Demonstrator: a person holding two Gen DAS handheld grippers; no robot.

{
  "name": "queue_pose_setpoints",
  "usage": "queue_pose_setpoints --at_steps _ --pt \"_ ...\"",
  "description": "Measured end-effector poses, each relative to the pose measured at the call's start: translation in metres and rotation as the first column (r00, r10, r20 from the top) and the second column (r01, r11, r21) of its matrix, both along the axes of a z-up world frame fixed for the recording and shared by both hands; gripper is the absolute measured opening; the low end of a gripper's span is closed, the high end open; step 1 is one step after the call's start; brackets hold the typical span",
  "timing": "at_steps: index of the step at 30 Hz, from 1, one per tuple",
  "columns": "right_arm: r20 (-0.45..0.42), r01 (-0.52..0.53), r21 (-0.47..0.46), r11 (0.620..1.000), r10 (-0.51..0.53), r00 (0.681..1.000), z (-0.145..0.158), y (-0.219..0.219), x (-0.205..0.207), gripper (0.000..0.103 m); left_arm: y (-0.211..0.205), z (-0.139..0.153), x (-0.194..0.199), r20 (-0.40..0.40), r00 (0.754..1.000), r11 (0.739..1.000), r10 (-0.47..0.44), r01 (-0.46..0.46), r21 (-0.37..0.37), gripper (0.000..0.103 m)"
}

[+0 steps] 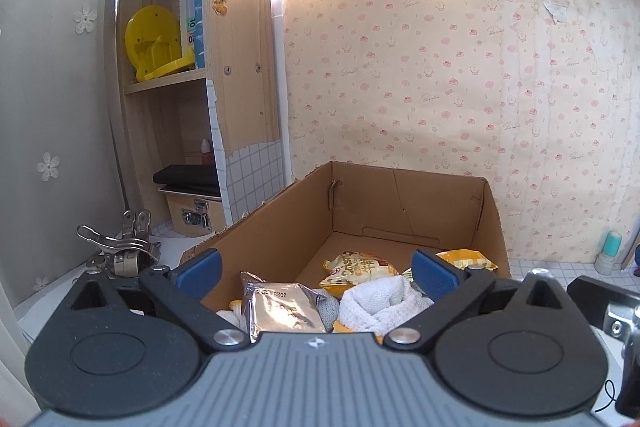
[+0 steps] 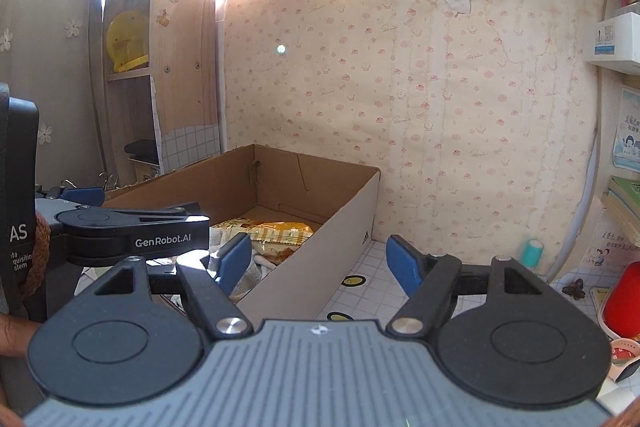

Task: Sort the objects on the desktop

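**Both grippers wide open and empty at the cardboard box**

The left gripper (image 1: 316, 273) hangs over the near end of the open cardboard box (image 1: 400, 195), its blue pads spread wide with nothing between them. Just below, inside the box at its near end, lie a silver foil packet (image 1: 280, 309) and a rolled white towel (image 1: 380, 301) side by side; beyond them sit a yellow snack bag (image 1: 360, 267) and a second yellow bag (image 1: 466, 259) towards the box's right wall. The far half of the box floor is bare cardboard.

The right gripper (image 2: 318, 263) is also spread wide and holds nothing; its left finger is over the box's right wall (image 2: 320, 263), its right finger over the tiled desktop (image 2: 372, 279).

On the desktop left of the box lies a heap of metal clips (image 1: 118, 251). At the desktop's far right edge, against the wallpaper, stands a small teal-capped bottle (image 1: 610, 253). In the shelf unit at far left stands a yellow plastic stand (image 1: 154, 43).
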State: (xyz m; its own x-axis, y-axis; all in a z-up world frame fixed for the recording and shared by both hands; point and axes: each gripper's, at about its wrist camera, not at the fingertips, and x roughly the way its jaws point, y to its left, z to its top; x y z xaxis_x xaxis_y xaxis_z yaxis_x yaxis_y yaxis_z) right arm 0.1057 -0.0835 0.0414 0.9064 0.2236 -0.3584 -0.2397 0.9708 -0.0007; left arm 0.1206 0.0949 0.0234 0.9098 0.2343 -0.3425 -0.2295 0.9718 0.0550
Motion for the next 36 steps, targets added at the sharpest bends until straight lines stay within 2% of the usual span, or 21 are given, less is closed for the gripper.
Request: queue_pose_setpoints --at_steps 23,36 --pt "0.026 0.000 -0.009 1.000 0.000 1.000 0.009 -0.001 -0.012 0.074 0.003 0.008 -0.009 0.031 0.999 1.000 -0.005 0.006 -0.025 0.103" --pt "0.028 0.000 -0.009 1.000 0.000 1.000 0.011 -0.003 -0.013 0.074 0.002 0.009 -0.010 0.040 0.999 1.000 -0.010 0.010 -0.012 0.103"
